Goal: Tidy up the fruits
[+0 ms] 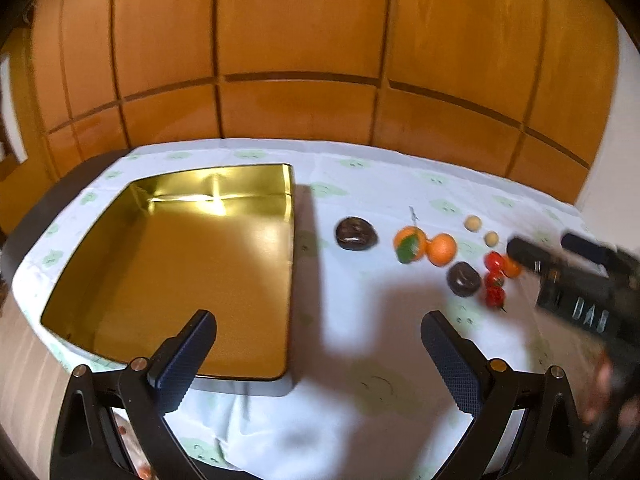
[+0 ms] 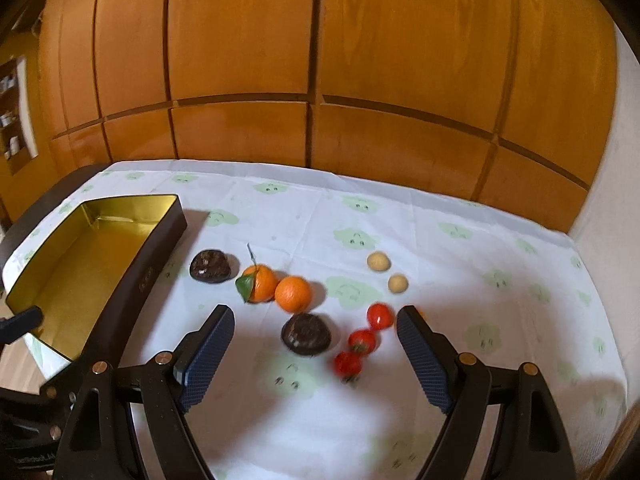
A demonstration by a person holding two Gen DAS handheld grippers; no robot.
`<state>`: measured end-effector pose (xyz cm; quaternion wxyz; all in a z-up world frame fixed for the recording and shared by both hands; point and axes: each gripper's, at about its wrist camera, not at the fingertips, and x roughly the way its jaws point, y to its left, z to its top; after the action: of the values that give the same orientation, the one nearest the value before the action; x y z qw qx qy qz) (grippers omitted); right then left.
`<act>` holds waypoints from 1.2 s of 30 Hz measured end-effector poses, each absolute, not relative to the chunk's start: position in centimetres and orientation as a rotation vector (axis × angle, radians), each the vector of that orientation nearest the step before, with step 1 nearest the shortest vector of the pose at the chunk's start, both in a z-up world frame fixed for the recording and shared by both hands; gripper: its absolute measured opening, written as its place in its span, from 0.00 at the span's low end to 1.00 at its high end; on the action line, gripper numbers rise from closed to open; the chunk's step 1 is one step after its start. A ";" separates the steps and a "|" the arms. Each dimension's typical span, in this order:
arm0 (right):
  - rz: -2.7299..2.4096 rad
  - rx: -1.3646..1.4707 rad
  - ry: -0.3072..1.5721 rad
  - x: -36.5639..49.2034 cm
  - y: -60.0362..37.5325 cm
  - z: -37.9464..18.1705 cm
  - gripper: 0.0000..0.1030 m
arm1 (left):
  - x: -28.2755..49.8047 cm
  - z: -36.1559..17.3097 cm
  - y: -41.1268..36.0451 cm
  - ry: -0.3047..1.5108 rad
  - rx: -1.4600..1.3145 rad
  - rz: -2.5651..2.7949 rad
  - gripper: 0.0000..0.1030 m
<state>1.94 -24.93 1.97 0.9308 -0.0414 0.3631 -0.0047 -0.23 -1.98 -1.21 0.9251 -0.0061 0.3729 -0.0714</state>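
On the white cloth, fruits lie loose right of the gold-lined tin: two dark fruits, two oranges, three red tomatoes, two pale round fruits. Right gripper hovers above them, jaws apart, holding nothing. Left gripper spread wide over the tin's near corner.

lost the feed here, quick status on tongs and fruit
Left tongs open, over the gold tin. Right tongs open, above the dark fruit and tomatoes. Tin empty, oranges on cloth. Nothing blocking.
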 end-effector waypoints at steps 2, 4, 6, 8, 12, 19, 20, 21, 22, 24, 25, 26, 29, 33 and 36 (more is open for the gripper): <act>0.045 -0.068 0.727 2.8 -26.2 2.4 0.82 | 0.1 -1.1 -2.4 0.779 -0.007 -0.184 1.00; 0.056 -0.063 0.749 3.9 -27.8 2.6 0.82 | 0.2 -1.0 -2.9 0.773 0.010 -0.196 1.00; 0.019 -0.081 0.752 5.0 -29.5 2.8 0.82 | 0.3 -0.9 -3.3 0.762 0.045 -0.211 1.00; -0.004 -0.092 0.740 6.0 -31.3 2.8 0.82 | 0.7 -1.1 -3.7 0.783 0.060 -0.246 1.00; -0.068 -0.052 0.748 7.8 -35.0 1.4 0.80 | 1.7 -1.2 -4.4 0.816 0.072 -0.284 0.98; -0.064 0.072 0.848 9.3 -36.6 0.1 0.75 | 3.8 -1.2 -5.7 0.866 0.044 -0.373 0.93; -0.058 0.084 0.850 9.2 -36.8 0.2 0.75 | 4.1 -1.1 -5.8 0.869 0.048 -0.376 0.89; -0.052 0.098 0.851 9.3 -37.1 0.2 0.75 | 4.6 -1.0 -5.9 0.879 0.055 -0.383 0.86; -0.049 0.108 0.853 9.1 -37.5 0.1 0.75 | 4.9 -1.0 -6.0 0.890 0.056 -0.388 0.80; -0.049 0.127 0.851 9.0 -37.8 0.3 0.75 | 5.9 -0.8 -6.3 0.916 0.066 -0.406 0.76; -0.049 0.136 0.853 9.0 -38.1 0.3 0.75 | 6.2 -0.7 -6.2 0.919 0.073 -0.412 0.73; -0.048 0.142 0.851 9.0 -38.2 0.3 0.75 | 6.6 -0.7 -6.3 0.925 0.089 -0.419 0.68; -0.041 0.145 0.849 9.0 -37.8 0.5 0.75 | 8.5 -0.9 -6.8 0.954 0.140 -0.438 0.61; -0.019 0.161 0.841 8.9 -37.9 0.7 0.75 | 10.8 -1.4 -7.6 0.992 0.224 -0.524 0.63; -0.004 0.180 0.846 8.9 -37.9 0.7 0.75 | 12.3 -2.1 -8.7 0.971 0.369 -0.507 0.63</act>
<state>8.92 -37.90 0.75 0.9080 0.0871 0.4099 -0.0019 12.27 -8.67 -2.14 0.8377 0.1742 0.4589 -0.2394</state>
